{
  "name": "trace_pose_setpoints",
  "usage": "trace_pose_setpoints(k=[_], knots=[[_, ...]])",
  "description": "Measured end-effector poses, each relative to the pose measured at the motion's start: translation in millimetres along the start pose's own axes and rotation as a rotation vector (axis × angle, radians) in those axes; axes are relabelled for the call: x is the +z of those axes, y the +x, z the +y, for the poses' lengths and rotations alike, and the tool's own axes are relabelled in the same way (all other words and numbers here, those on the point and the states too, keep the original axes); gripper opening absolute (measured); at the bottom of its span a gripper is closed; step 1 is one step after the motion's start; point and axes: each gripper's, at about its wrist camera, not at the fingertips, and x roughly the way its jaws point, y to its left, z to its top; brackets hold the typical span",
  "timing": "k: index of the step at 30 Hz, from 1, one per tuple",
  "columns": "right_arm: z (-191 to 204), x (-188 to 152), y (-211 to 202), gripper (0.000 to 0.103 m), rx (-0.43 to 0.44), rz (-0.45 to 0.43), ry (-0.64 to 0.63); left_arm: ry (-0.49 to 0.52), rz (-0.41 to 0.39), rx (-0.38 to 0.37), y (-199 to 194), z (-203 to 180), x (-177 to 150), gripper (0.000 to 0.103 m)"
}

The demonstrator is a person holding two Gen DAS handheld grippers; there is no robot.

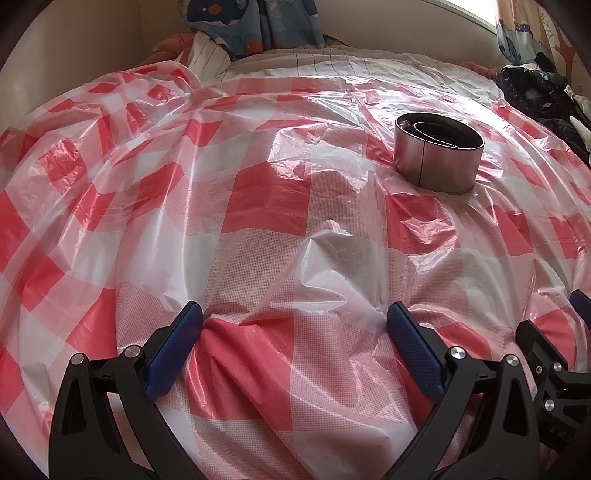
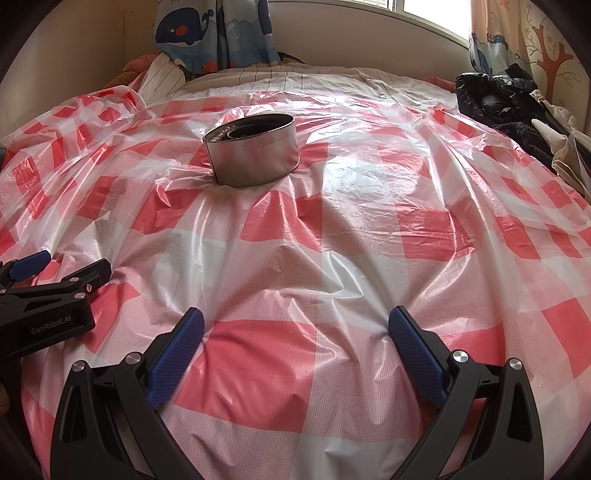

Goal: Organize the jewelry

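A round silver tin [image 1: 437, 157] stands on the red-and-white checked plastic sheet [image 1: 258, 192], far right in the left wrist view. The same tin [image 2: 253, 155] shows left of centre in the right wrist view, with a dark bracelet and some beads inside it. My left gripper [image 1: 295, 325] rests low on the sheet, open and holding nothing. Beside it, my right gripper [image 2: 295, 326] is also open with nothing between its blue pads [image 2: 177, 354]. Both stay well short of the tin. The left gripper's side [image 2: 55, 288] appears at the right view's left edge.
The sheet covers a bed with striped bedding [image 2: 332, 75] at the far end. Dark clothes [image 2: 498, 103] are piled at the right edge. Whale-print curtains [image 2: 207, 33] hang at the back wall, and a window [image 2: 424, 11] is at the far right.
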Motion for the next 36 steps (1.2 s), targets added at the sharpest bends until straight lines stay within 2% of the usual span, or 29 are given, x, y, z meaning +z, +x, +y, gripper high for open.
trace_pose_setpoints(k=[4,9,13,17,18,19,20,22,26,36], knots=[[-4,2,0,0.096,0.002,-0.005,0.0,0.012,-0.016,-0.022,-1,1,-2,0.095],[-3,1,0,0.096,0.002,-0.004,0.001,0.013,0.005,-0.039,-6,6,2,0.096],[-2,2,-2,0.096,0.005,-0.004,0.004,0.023,-0.018,-0.012,-20,25,11,0.096],[-4,3,-2,0.096,0.006,0.001,0.004,0.01,-0.047,0.002,-16,57,21,0.096],[-3,2,-2,0.096,0.007,0.002,0.005,0.001,-0.044,0.016,-11,64,21,0.096],[-5,3,-2,0.096,0.009,0.004,0.007,-0.018,0.002,0.041,1,72,17,0.096],[-3,3,-2,0.096,0.01,0.005,0.009,-0.047,0.056,0.022,11,78,14,0.096],[-5,4,0,0.096,0.012,0.006,0.014,-0.087,0.051,-0.021,15,86,11,0.096],[-5,4,1,0.096,0.01,0.012,0.016,-0.074,0.053,-0.003,17,85,12,0.096],[-4,4,2,0.096,0.028,0.027,0.047,-0.088,0.051,-0.024,18,87,11,0.096]])
